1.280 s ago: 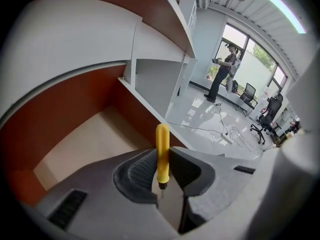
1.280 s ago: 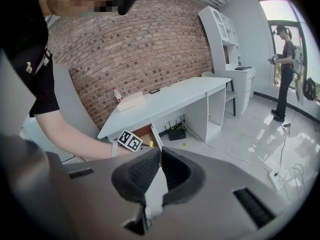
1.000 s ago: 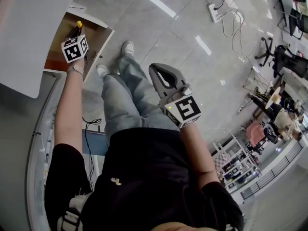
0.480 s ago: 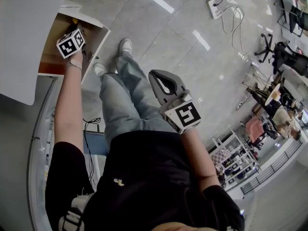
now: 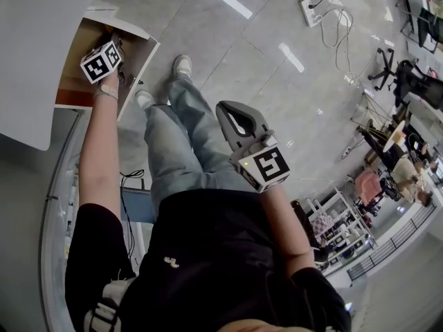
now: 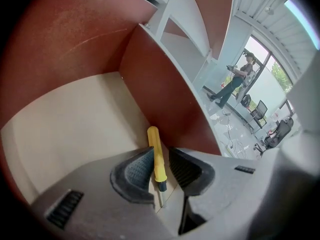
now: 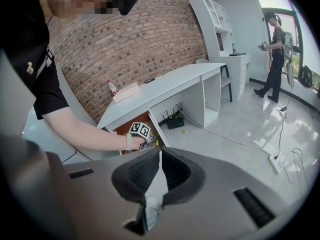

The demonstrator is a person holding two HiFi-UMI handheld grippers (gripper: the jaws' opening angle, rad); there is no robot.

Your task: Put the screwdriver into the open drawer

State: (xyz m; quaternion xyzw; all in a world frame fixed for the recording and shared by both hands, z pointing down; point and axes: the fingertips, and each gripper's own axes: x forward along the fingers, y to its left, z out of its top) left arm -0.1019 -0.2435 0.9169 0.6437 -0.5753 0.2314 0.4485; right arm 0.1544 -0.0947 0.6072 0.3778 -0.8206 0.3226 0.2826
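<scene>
The yellow-handled screwdriver (image 6: 156,156) lies along the beige floor of the open drawer (image 6: 75,129), close to its red-brown side wall. My left gripper (image 6: 159,160) is down inside the drawer with the handle between its jaws. The left pad (image 6: 140,170) touches the handle, a strip of floor shows beside the right pad, and the jaws stand slightly open. In the head view the left gripper's marker cube (image 5: 102,61) sits over the drawer (image 5: 138,64) and hides the screwdriver. My right gripper (image 5: 232,113) hangs over the person's legs, shut and holding nothing (image 7: 159,156).
A white desk top (image 5: 41,40) overhangs the drawer. The person's shoes (image 5: 181,66) stand just right of it. A power strip with cables (image 5: 309,16), an office chair (image 5: 381,75) and a shelf rack (image 5: 339,234) sit further out. Another person (image 7: 275,49) stands far off.
My left gripper has gone down and forward into the drawer. The yellow handle end that showed above the cube one second ago is now hidden. The right gripper has barely moved.
</scene>
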